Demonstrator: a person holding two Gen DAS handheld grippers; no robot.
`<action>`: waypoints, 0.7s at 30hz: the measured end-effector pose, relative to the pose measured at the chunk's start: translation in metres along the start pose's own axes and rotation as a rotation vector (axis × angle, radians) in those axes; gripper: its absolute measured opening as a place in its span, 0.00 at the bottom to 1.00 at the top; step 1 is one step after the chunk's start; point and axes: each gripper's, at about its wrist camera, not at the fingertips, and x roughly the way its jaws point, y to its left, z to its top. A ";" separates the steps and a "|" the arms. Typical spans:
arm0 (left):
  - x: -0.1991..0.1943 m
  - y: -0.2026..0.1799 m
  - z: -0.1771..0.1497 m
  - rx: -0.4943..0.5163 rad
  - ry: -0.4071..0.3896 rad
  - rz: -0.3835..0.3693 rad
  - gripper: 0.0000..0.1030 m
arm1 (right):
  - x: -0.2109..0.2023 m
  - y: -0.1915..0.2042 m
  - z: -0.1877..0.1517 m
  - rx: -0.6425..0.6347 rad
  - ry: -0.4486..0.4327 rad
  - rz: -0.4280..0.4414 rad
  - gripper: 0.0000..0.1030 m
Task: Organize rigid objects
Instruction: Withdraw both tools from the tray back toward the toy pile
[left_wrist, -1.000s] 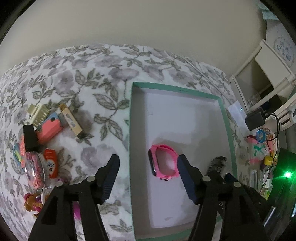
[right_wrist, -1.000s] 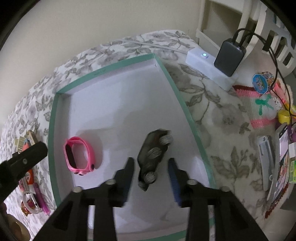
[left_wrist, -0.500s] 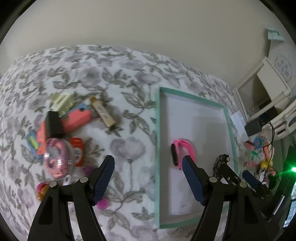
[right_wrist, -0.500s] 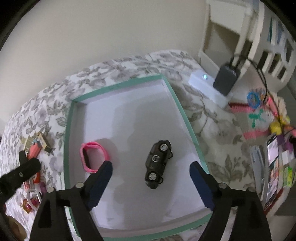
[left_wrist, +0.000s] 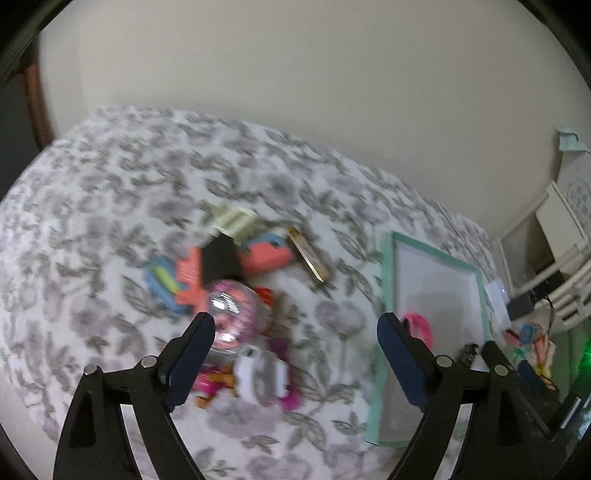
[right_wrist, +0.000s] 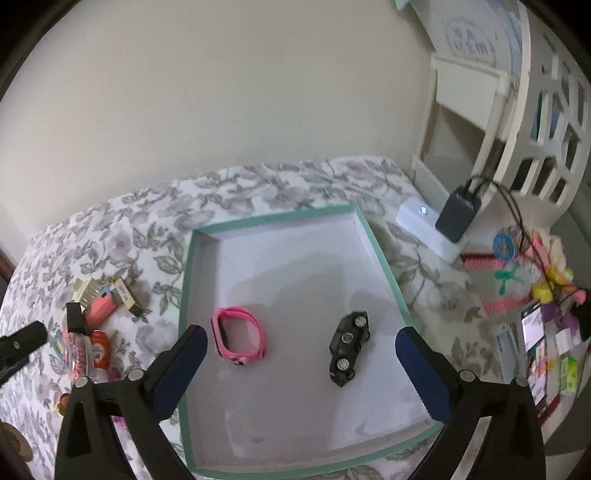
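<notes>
- The right gripper (right_wrist: 297, 363) hangs above the green-rimmed box (right_wrist: 384, 258), pointing down into it; its jaws have just been opening and stand wide apart with nothing between the pads.
- The black toy car (right_wrist: 349, 349) lies on its side on the white floor of the box, wheels facing up, in the right half and clear of both right fingers.
- The pink wristband (right_wrist: 239, 338) sits in the left half of the same box, well apart from the car and near the left wall.
- The left gripper (left_wrist: 295, 360) hovers over the floral cloth (left_wrist: 110, 206), above the pile of loose items left of the box; its jaws have also just been opening and are wide, gripping nothing.
- Between and just beyond the left fingers lies a clear dome with pink contents (left_wrist: 232, 314), with a white toy (left_wrist: 264, 374) just below it in the left wrist view.
- Further back in the pile are a black block (left_wrist: 221, 260), a coral-coloured case (left_wrist: 266, 254), a cream comb-like piece (left_wrist: 234, 218) and a gold bar (left_wrist: 308, 254), all touching or nearly so.
- The left wrist view is smeared, so the small pink and orange bits beneath the white toy are probably toys, though I cannot tell which.
- Right of the box, off the cloth, a white power strip (right_wrist: 424, 225) carries a dark charger (right_wrist: 456, 216).
</notes>
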 end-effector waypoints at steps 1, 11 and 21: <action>-0.005 0.004 0.001 0.002 -0.023 0.024 0.87 | -0.003 0.004 0.001 -0.006 -0.009 0.009 1.00; -0.042 0.040 0.013 -0.043 -0.135 0.114 0.87 | -0.040 0.042 0.008 -0.012 -0.161 0.093 1.00; -0.034 0.091 0.011 -0.161 -0.047 0.190 0.87 | -0.039 0.097 0.000 -0.130 -0.110 0.213 1.00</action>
